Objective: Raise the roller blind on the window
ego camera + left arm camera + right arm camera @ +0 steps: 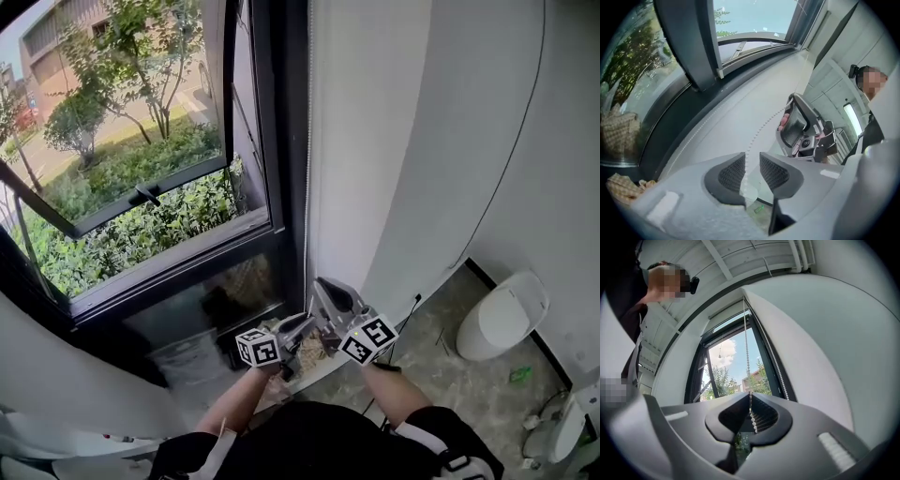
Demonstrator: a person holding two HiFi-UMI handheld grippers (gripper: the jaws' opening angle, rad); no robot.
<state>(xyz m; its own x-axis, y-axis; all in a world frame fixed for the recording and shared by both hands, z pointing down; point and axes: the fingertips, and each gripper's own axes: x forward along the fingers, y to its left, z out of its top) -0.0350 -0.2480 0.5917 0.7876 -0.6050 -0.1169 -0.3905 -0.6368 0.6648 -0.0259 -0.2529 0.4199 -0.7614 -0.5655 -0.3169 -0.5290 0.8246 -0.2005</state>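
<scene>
White beaded pull chain (746, 357) hangs near-vertical beside the right edge of the dark window frame (766, 357). It leads up to the window head, where a pale band, probably the rolled-up roller blind (727, 311), sits. Right gripper (751, 401) is clamped on one strand that rises straight out of its jaws; left gripper (751, 165) stands parted, chain threading loosely between its pads, unpinched. Judgement: both sit low on the chain, so the slack left gripper must regrip higher along that axis.
</scene>
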